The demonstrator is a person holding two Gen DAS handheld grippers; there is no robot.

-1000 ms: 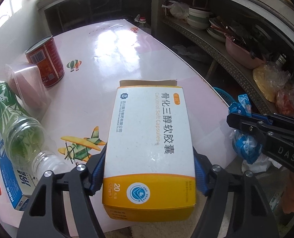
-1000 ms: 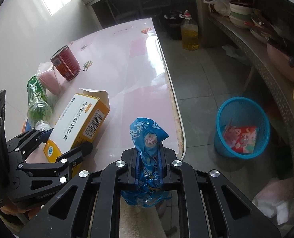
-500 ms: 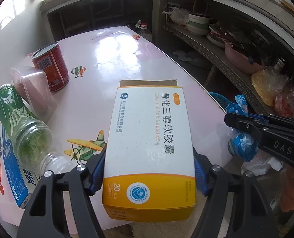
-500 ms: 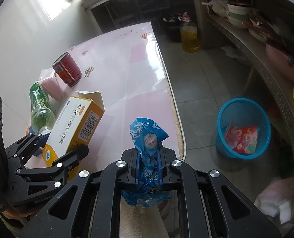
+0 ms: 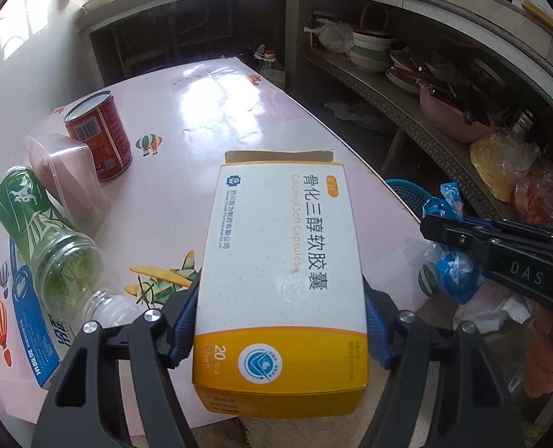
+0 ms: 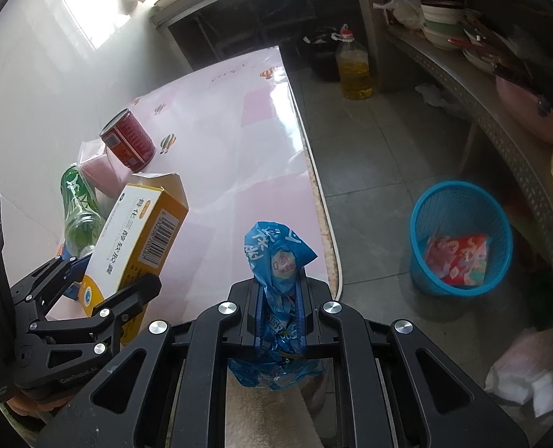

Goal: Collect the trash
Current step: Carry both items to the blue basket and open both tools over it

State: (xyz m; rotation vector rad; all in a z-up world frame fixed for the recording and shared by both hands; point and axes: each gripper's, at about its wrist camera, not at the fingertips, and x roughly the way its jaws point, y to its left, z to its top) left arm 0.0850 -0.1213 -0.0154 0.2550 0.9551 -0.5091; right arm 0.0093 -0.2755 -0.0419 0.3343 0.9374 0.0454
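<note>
My left gripper [image 5: 278, 321] is shut on a white and yellow medicine box [image 5: 283, 261] and holds it above the near edge of the pink table [image 5: 209, 119]. The box also shows in the right wrist view [image 6: 138, 239]. My right gripper [image 6: 278, 313] is shut on a crumpled blue plastic wrapper [image 6: 276, 261], held past the table's near right edge. The wrapper shows in the left wrist view [image 5: 451, 268] too. A blue waste basket [image 6: 459, 239] stands on the floor to the right, with a red packet [image 6: 455, 257] inside.
On the table's left side lie a green plastic bottle [image 5: 48, 239], a red can [image 5: 101, 134], a clear plastic cup [image 5: 67, 175] and a blue and white box [image 5: 33, 343]. A shelf with bowls and bags [image 5: 444, 86] runs along the right. An oil bottle [image 6: 353, 67] stands on the floor.
Both grippers have lifted and drawn back a little from the table, each keeping its hold. The table objects have not moved.
</note>
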